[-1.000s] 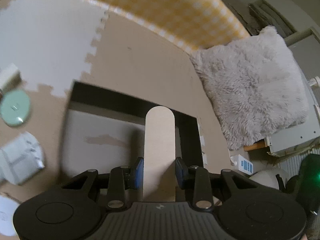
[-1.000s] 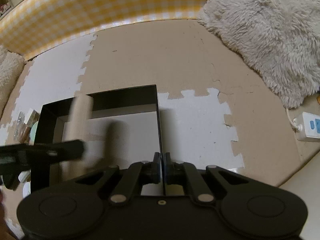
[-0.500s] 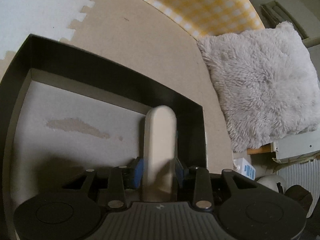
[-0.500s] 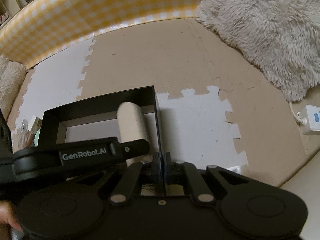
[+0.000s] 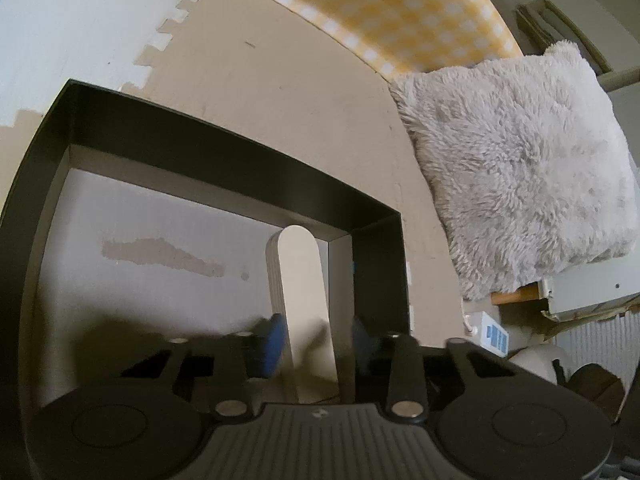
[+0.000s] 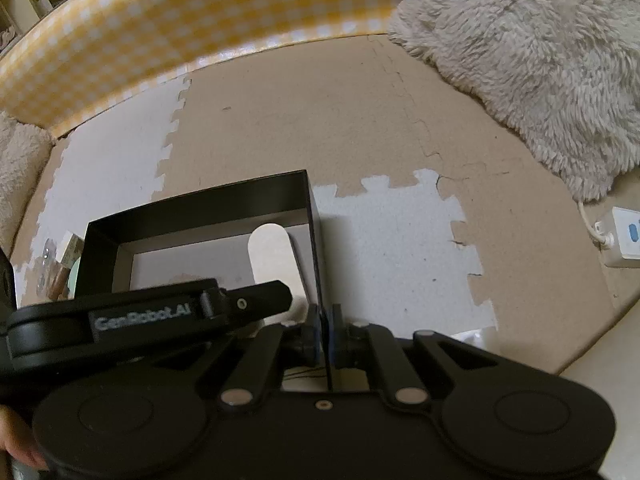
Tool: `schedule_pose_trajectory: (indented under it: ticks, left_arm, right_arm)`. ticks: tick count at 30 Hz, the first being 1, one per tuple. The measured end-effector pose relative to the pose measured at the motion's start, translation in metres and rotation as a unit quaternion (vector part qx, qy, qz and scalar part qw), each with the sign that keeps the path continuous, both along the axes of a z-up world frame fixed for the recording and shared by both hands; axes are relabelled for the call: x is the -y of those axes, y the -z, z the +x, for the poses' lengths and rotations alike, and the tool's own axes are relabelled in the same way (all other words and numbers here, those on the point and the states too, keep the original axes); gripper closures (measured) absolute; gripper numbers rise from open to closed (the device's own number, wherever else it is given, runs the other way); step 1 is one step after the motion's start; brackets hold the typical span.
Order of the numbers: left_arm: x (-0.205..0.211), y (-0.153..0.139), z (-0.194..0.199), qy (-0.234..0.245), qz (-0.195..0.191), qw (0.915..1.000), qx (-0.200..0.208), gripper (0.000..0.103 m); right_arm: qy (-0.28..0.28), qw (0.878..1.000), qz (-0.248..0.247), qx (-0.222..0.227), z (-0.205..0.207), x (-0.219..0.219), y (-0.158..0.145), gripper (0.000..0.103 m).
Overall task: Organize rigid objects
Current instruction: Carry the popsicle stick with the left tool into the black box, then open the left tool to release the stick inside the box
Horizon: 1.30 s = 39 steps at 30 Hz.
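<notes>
Left wrist view: the left gripper (image 5: 316, 332) reaches into a black box (image 5: 224, 148), its blue-padded fingers (image 5: 274, 342) apart on either side of a pale rounded board (image 5: 302, 288), with a gap showing on the right side.
Board: lies flat inside the box, along its right wall, rounded end toward the far right corner.
Box floor: grey, with a brownish torn patch (image 5: 160, 254).
Right wrist view: the right gripper (image 6: 326, 334) has its fingers clamped on the thin right wall of the black box (image 6: 200, 208).
Writing: "GenRobot.AI" is readable in white on the side of the left gripper (image 6: 148, 314) in this view.
Board from the right: the pale rounded board (image 6: 270, 258) sits in the box beside the clamped wall.
Floor: interlocking foam mat (image 6: 320, 120) in tan and white tiles.
Surroundings: fluffy cushion (image 5: 516, 160), yellow checked border (image 6: 180, 28), white power strip (image 6: 624, 236) with a blue switch.
Left of the box: small items, too blurred to tell.
</notes>
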<state>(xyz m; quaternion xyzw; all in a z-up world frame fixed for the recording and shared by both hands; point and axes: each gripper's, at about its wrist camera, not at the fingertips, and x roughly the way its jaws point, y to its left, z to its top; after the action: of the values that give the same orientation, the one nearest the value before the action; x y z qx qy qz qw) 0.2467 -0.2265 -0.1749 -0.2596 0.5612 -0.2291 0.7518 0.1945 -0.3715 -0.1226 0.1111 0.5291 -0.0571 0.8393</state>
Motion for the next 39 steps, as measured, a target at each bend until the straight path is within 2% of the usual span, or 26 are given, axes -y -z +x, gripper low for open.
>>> schedule_pose_trajectory:
  ticks: [4,9,16,24,26,30,32,36,39]
  left_arm:
    - [0.003,0.004,0.002,0.008,-0.004,0.9999,0.01,0.081]
    - [0.004,0.008,0.001,0.006,-0.036,0.9993,0.004,0.087]
    - [0.0,-0.007,-0.002,0.018,-0.008,0.9996,0.022,0.086]
    - [-0.016,-0.047,-0.017,0.061,0.056,0.9931,0.084,0.059]
    - [-0.022,-0.058,-0.023,0.072,0.07,0.9896,0.103,0.054]
    - [-0.035,-0.079,-0.034,0.084,0.093,0.9822,0.14,0.033]
    - [-0.042,-0.088,-0.039,0.089,0.101,0.9784,0.156,0.027]
    - [-0.06,-0.104,-0.048,0.098,0.119,0.9705,0.186,0.011]
    - [-0.075,-0.115,-0.053,0.1,0.13,0.9651,0.204,0.003]
  right_arm:
    - [0.0,1.0,0.001,0.001,0.0,0.0,0.0,0.098]
    - [0.0,1.0,0.002,0.001,0.0,0.001,0.0,0.098]
    - [0.002,1.0,0.005,0.002,0.0,0.002,0.0,0.098]
    - [0.006,1.0,0.01,0.004,-0.001,0.003,0.0,0.098]
    - [0.007,1.0,0.012,0.006,-0.001,0.003,0.0,0.098]
    - [0.016,0.999,0.027,0.011,-0.003,0.007,0.001,0.097]
    - [0.019,0.999,0.03,0.012,-0.004,0.008,0.001,0.097]
    - [0.018,1.0,0.024,0.008,-0.003,0.006,0.002,0.097]
    - [0.011,1.0,0.013,-0.009,0.0,0.003,0.006,0.097]
